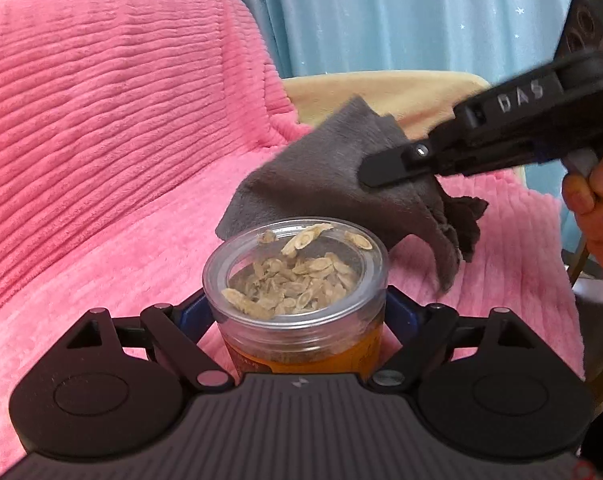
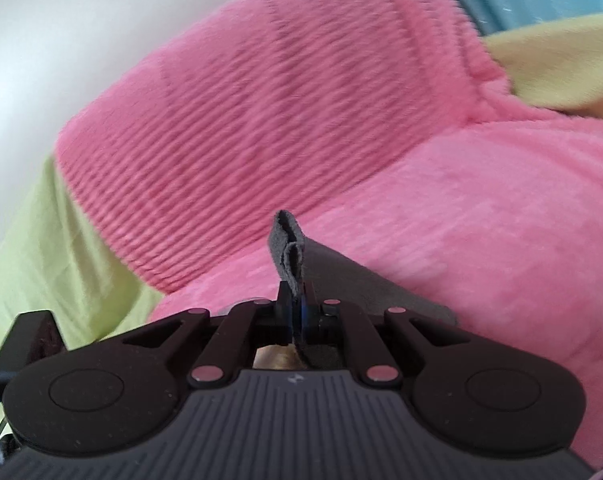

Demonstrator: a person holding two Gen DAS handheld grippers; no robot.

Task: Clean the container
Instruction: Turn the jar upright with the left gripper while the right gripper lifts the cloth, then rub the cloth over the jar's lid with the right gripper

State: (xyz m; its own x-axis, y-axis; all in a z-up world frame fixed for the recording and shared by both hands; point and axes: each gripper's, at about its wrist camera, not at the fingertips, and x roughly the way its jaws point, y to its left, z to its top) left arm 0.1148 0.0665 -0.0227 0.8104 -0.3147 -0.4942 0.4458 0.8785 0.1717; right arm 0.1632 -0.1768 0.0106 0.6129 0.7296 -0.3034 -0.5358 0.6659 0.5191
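Note:
A clear plastic jar point(image 1: 297, 300) with an orange label holds pale dried slices under a see-through lid. My left gripper point(image 1: 297, 308) is shut on the jar's sides, holding it upright above the pink blanket. A grey cloth point(image 1: 321, 184) hangs just behind and above the lid, pinched in my right gripper point(image 1: 375, 172), which reaches in from the right with a person's hand point(image 1: 597, 208) on its handle. In the right wrist view the right gripper point(image 2: 296, 300) is shut on the folded grey cloth point(image 2: 289, 252), which sticks up between its fingers.
A pink ribbed blanket point(image 1: 113, 128) covers the seat and backrest all around. A cream cushion point(image 1: 381, 92) lies behind the cloth, and a blue starred curtain point(image 1: 401, 12) hangs at the back. A light green sheet point(image 2: 41, 240) shows at the left of the right wrist view.

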